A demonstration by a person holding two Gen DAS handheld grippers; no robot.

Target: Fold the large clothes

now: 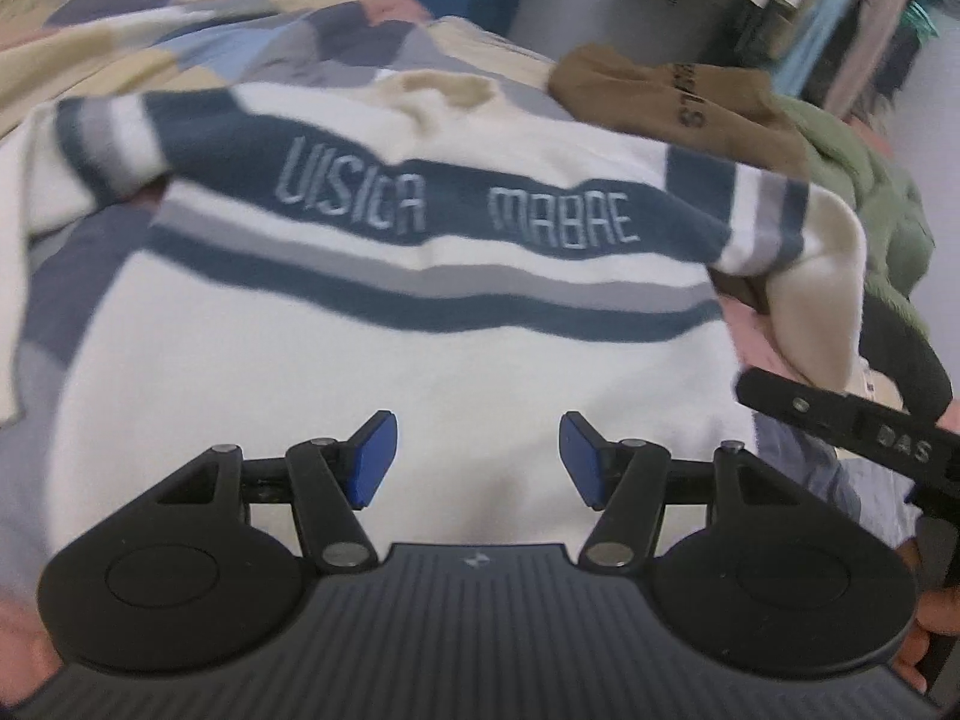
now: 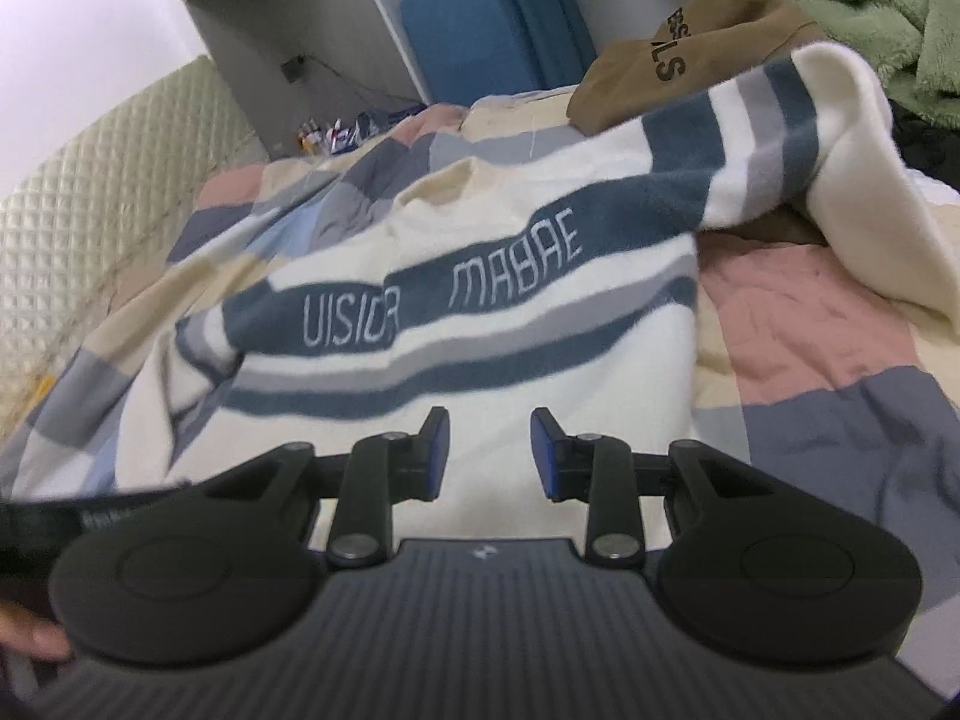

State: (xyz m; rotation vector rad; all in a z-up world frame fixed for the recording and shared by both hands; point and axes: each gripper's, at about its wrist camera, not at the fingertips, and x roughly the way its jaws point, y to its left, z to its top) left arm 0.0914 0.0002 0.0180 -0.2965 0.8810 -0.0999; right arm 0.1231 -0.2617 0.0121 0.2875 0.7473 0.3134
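1. A cream sweater [image 1: 420, 396] with navy and grey chest stripes and stitched lettering is seen spread flat on a patchwork quilt [image 2: 840, 360].
2. The left gripper [image 1: 478, 459] is held above the sweater's plain lower part, jaws apart, with nothing between the blue pads [image 1: 372, 462].
3. The right gripper [image 2: 490, 455] is held over the same hem area, jaws parted more narrowly and empty.
4. The sweater's right sleeve [image 2: 840, 180] is seen bent over, its end draped toward the quilt.
5. A brown garment [image 2: 690, 48] and a green fleece [image 2: 870, 18] are piled just beyond that sleeve.
6. Bare quilt is left along the sweater's right edge.
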